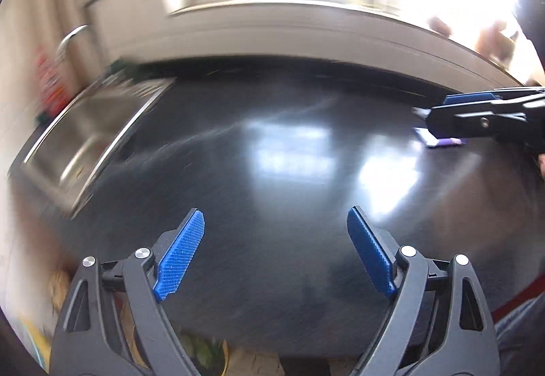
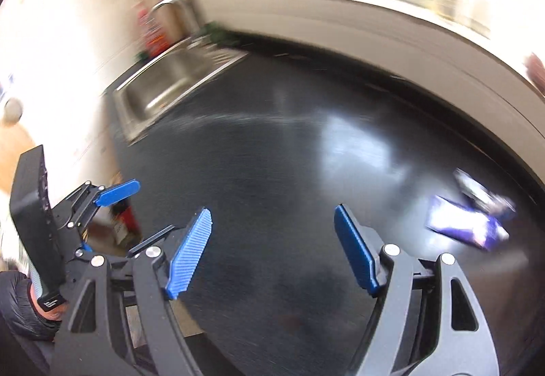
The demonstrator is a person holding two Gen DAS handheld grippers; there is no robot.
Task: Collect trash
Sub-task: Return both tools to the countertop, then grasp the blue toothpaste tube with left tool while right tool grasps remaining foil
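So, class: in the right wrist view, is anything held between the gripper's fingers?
No: the right gripper is open, with only bare dark countertop showing between.

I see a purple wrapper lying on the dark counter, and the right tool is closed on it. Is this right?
Not quite. The purple wrapper does lie on the dark counter, but the right tool is open and empty, with the wrapper off to its side. The right wrist view shows this.
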